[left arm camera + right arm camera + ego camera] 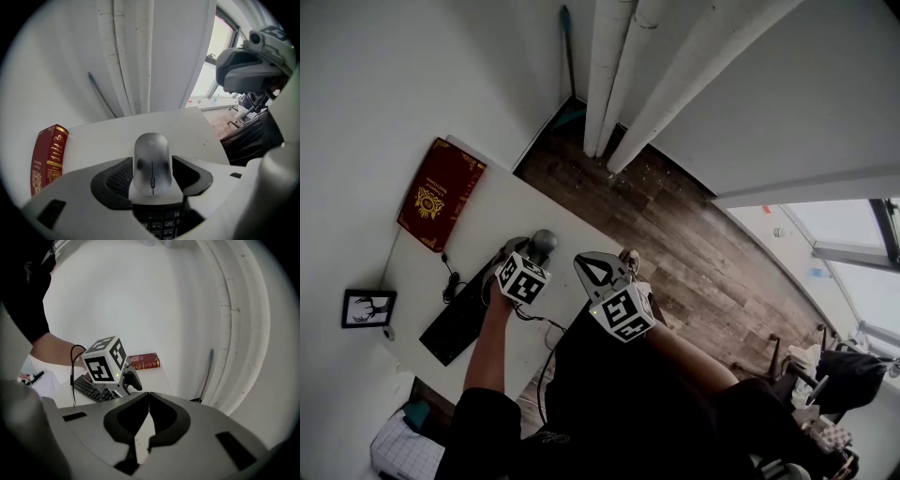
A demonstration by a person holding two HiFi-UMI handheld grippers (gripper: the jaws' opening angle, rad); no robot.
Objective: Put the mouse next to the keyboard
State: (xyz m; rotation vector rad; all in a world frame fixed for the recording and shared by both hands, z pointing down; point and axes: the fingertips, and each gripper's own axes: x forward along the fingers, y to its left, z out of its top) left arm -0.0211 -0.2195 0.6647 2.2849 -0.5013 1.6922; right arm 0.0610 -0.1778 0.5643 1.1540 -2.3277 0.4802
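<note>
Above the far end of the keyboard (455,323), the left gripper (152,164) clamps the silver mouse (151,150); to its right, the right gripper (149,399) has its jaws together, empty.

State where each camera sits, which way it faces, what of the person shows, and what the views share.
Head view: on the head, looking steeply down onto the desk and keyboard; left forearm, left gripper and right gripper show.
Left gripper view: on that gripper, looking along jaws closed on the mouse, toward the red book and wall; right gripper at upper right.
Right gripper view: on that gripper, looking past shut jaws toward the left gripper's cube; left forearm shows.
Shared: all three show book and keyboard.
</note>
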